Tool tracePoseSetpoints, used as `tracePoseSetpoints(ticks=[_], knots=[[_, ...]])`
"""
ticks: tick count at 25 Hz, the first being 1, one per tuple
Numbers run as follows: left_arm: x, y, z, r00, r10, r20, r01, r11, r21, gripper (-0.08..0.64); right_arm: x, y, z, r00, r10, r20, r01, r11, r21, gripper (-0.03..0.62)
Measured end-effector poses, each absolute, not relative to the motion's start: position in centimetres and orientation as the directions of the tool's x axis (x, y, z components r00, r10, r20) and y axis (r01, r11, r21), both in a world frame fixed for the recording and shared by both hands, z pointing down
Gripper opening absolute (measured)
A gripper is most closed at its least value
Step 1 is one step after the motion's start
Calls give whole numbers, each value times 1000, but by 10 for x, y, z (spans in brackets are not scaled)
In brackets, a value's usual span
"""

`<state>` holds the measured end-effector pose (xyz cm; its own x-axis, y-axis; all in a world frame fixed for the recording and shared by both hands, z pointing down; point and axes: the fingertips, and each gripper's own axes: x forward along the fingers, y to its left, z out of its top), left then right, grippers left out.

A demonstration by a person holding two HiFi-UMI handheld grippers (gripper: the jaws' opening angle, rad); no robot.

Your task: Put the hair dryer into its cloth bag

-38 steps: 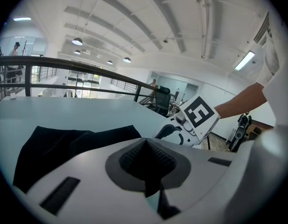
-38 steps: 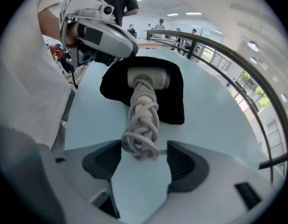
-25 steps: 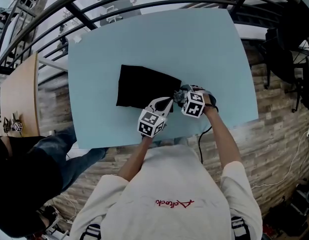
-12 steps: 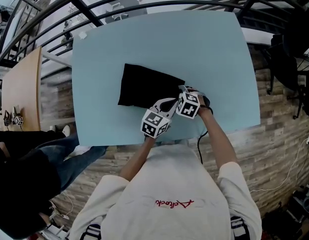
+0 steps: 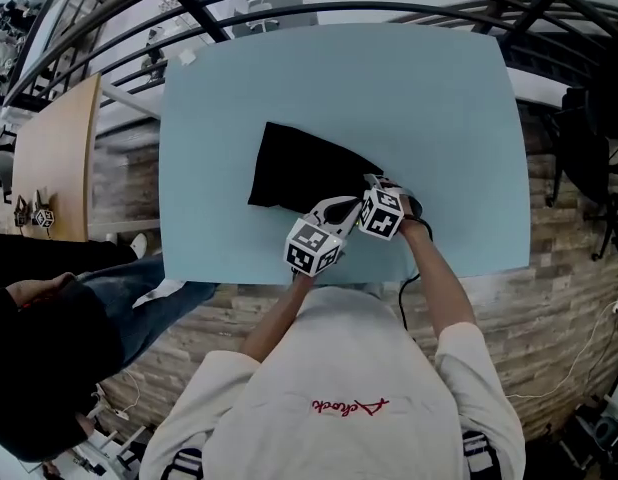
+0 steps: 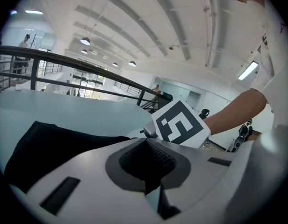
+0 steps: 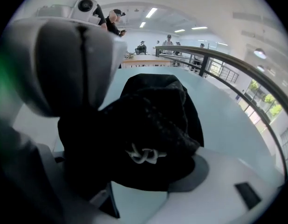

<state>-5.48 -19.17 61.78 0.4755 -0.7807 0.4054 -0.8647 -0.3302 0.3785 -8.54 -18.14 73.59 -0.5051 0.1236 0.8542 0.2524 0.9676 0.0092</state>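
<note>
Now | cloth bag (image 5: 299, 168) lies lengthwise left-right | right gripper (image 5: 372, 182) jaws clamp it | left gripper (image 6: 151, 174) jaws together

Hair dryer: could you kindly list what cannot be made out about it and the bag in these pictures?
- Hair dryer: seen in no view; whether it is inside the cloth bag cannot be told.
- Its opening: in the head view, the left gripper and right gripper cover it; in the right gripper view, bunched cloth between the jaws blocks it.
- Pinched cloth: in the left gripper view, the left gripper's shut jaws hide whether they hold any.
</note>
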Motion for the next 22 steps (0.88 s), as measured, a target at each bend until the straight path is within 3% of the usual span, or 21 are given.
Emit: tracePoseSetpoints(ticks=[13,18,22], knots=[[-47,-188,627,489,-762,426,-856,-322,405,8,-80,-186,730,-572,98,814,190,982,15,322],[-27,-194,642,498,-740,451,-855,-333,398,8,-43,-211,717,-585,24,810,100,994,42,322],[-15,-201,645,493,-745,449,-860,-338,382,9,-8,-234,705,-624,-52,780,-51,998,26,322]])
